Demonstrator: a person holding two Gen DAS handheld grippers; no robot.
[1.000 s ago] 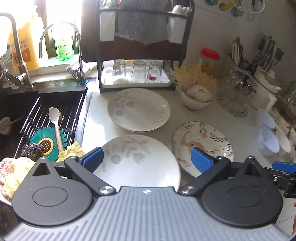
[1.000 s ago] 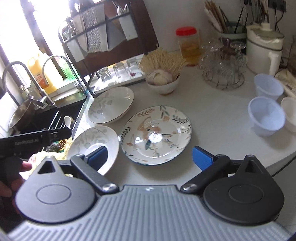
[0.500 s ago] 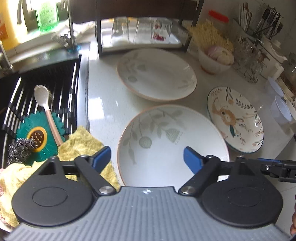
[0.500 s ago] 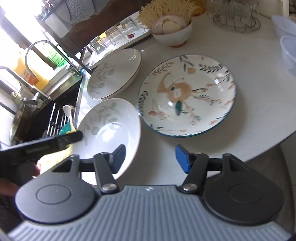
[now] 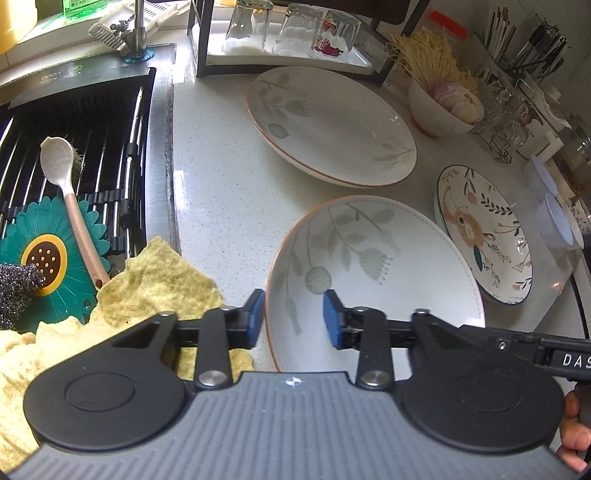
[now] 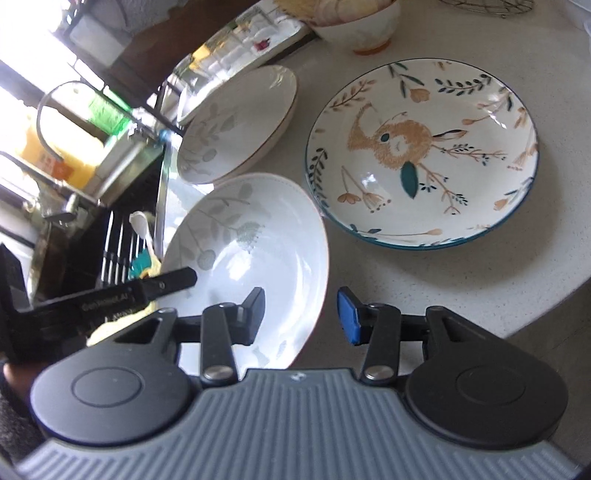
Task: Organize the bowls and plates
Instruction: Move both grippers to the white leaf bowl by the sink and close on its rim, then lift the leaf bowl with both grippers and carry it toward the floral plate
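On the desk [image 5: 229,192] beside the sink, three plates lay close together. The near plate [image 5: 373,273], white with a grey leaf print, sat at the front edge. The far plate [image 5: 332,122] of the same print lay behind it, near the rack of upturned glasses [image 5: 291,33]. The bird plate [image 5: 484,236] lay to the right, just beside the near plate.

The left tongs [image 5: 293,319] straddled the near plate's left rim: one blue pad was outside the rim and the other over the plate's inside. The pads were partly closed, with a gap between them, and had not gripped the plate.

In the right wrist view, the right tongs [image 6: 301,315] straddled the opposite rim of the near plate [image 6: 251,236] in the same way, one pad over the plate and the blue pad over the desk [image 6: 424,280]. They too were partly open and held nothing. The bird plate [image 6: 421,155] lay beyond them, apart from the pads.

A yellow cloth [image 5: 159,280] lay just left of the near plate, and a spoon [image 5: 66,184] rested on the sink rack.
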